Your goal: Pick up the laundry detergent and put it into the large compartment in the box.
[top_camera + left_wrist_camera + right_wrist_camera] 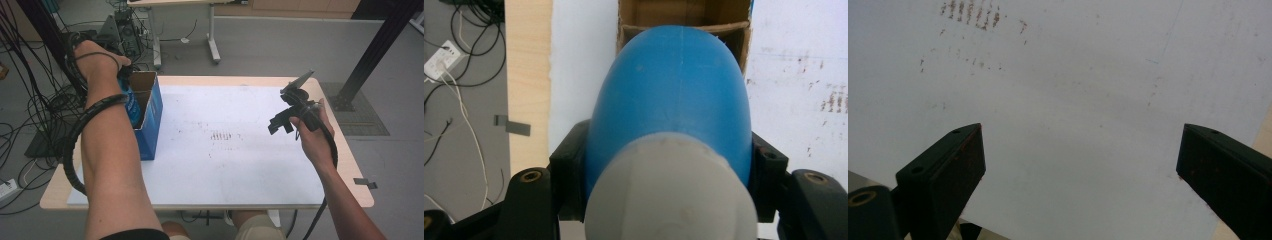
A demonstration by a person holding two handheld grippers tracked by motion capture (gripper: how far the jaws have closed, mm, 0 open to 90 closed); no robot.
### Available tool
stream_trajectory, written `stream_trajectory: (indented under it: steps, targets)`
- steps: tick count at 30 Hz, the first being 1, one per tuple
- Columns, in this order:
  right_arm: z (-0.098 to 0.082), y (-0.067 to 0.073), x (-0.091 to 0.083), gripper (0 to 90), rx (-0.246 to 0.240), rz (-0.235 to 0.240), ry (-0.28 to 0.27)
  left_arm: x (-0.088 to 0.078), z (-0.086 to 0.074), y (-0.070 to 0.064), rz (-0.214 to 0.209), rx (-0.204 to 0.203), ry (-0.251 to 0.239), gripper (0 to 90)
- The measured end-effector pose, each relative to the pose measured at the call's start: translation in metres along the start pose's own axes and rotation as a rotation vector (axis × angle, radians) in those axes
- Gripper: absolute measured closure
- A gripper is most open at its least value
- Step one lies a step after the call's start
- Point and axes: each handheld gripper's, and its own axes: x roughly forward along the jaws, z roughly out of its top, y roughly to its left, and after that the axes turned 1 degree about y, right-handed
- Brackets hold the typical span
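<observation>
Left tongs (669, 165) grip raised at the far left; right tongs (1080, 165) hang spread wide.

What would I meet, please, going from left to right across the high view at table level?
Left hand gripping the blue bottle → open blue cardboard box → stained white table sheet → open right gripper.

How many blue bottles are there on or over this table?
1: the blue bottle is clamped in the left gripper over the open cardboard box. More may be hidden inside the box.
</observation>
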Motion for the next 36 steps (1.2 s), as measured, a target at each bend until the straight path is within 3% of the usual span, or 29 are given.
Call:
stream_trajectory:
  steps: [23,36]
  targets:
    - [0.001,0.001,0.01,5.5,0.003,-0.001,0.021,0.067,-0.006,-0.01,-0.003,0.02,0.013,36.8]
    - [0.003,0.001,0.015,5.5,0.005,-0.005,0.034,0.089,-0.006,-0.016,-0.002,0.034,0.022,36.9]
